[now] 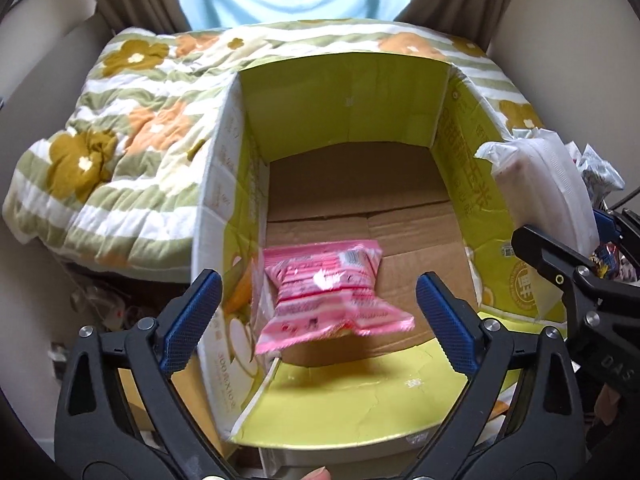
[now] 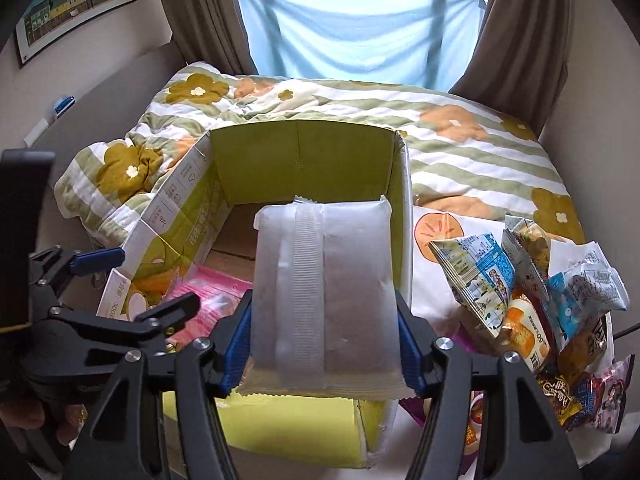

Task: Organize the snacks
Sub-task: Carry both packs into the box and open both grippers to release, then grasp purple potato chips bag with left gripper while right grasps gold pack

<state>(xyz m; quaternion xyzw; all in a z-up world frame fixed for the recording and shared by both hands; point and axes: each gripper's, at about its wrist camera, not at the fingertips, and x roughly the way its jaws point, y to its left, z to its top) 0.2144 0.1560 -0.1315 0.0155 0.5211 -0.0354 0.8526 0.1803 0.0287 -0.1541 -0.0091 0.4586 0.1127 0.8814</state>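
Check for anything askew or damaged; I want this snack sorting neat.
The pink packet is tilted and blurred between the open left gripper, apparently dropping into the box. The white packet sits straight in the right gripper. Loose snacks lie jumbled beside the box.

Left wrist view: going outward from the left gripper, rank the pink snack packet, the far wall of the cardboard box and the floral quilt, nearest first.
From the left gripper, whose jaws stand open:
1. Pink snack packet, between the fingers, untouched, over the box's near end.
2. Far wall of the cardboard box, straight ahead past the box floor.
3. Floral quilt, behind and left of the box.
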